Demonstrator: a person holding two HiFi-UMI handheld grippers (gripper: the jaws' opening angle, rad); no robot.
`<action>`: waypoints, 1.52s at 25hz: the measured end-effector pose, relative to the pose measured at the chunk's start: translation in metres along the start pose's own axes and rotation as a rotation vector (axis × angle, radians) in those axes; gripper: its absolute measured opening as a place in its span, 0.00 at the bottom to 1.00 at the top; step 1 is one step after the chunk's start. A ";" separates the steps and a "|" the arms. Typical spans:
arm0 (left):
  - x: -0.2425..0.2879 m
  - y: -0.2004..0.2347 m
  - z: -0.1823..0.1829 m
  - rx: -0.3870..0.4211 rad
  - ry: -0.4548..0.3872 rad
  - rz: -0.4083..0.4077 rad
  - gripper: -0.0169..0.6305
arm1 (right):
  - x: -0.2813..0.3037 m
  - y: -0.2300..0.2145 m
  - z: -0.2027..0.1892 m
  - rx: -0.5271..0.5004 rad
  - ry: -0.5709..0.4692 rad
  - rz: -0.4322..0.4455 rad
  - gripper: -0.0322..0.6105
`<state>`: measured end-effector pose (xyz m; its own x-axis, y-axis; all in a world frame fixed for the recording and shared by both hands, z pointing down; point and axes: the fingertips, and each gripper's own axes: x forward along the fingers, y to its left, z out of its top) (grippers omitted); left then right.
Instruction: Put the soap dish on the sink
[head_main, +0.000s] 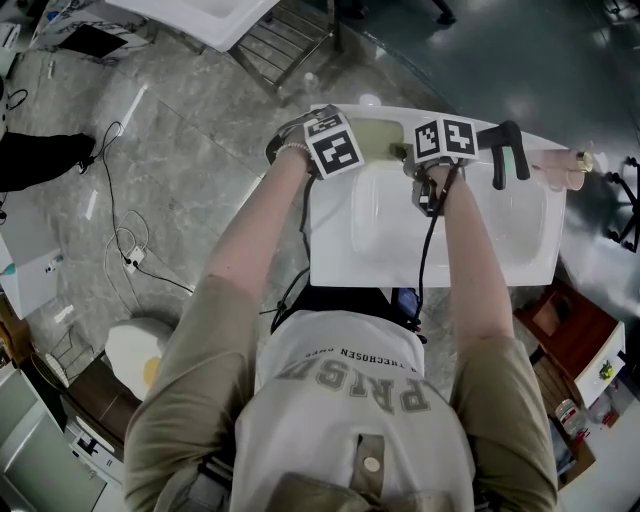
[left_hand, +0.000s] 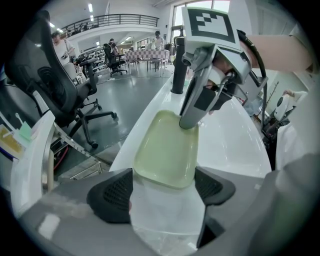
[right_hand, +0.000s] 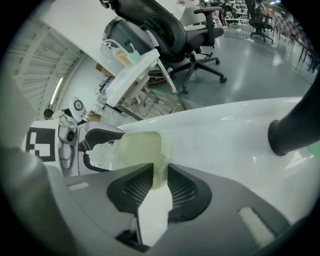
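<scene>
The pale green soap dish (head_main: 377, 134) lies along the back ledge of the white sink (head_main: 440, 265), left of the black faucet (head_main: 505, 152). In the right gripper view my right gripper (right_hand: 160, 175) is shut on the dish's near rim (right_hand: 142, 150). In the left gripper view its grey finger (left_hand: 192, 112) comes down on the dish's far end. My left gripper (left_hand: 164, 186) stands wide open at the other end of the dish (left_hand: 167, 150). Its black pads (left_hand: 112, 192) flank the dish's corners. Whether they touch the dish I cannot tell.
The sink basin (head_main: 400, 215) lies just in front of the ledge. Black office chairs (left_hand: 55, 85) and a wire rack (right_hand: 150, 102) stand behind the sink. A second white basin (head_main: 200, 20) is at the top of the head view. Cables (head_main: 120, 235) lie on the floor.
</scene>
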<state>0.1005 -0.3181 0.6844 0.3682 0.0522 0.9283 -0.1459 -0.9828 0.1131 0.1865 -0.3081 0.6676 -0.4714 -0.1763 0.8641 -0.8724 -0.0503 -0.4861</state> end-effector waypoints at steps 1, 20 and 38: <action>0.000 0.000 0.000 -0.001 -0.001 0.000 0.66 | 0.000 0.000 0.001 0.001 0.000 0.000 0.20; -0.004 0.006 -0.002 0.012 -0.008 0.049 0.66 | -0.002 -0.002 0.005 0.009 0.016 -0.045 0.20; -0.007 -0.001 -0.004 0.008 -0.013 0.014 0.66 | -0.007 0.001 0.006 0.025 -0.022 -0.017 0.23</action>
<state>0.0944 -0.3166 0.6789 0.3780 0.0357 0.9251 -0.1441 -0.9848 0.0969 0.1901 -0.3124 0.6605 -0.4536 -0.1967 0.8692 -0.8765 -0.0781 -0.4750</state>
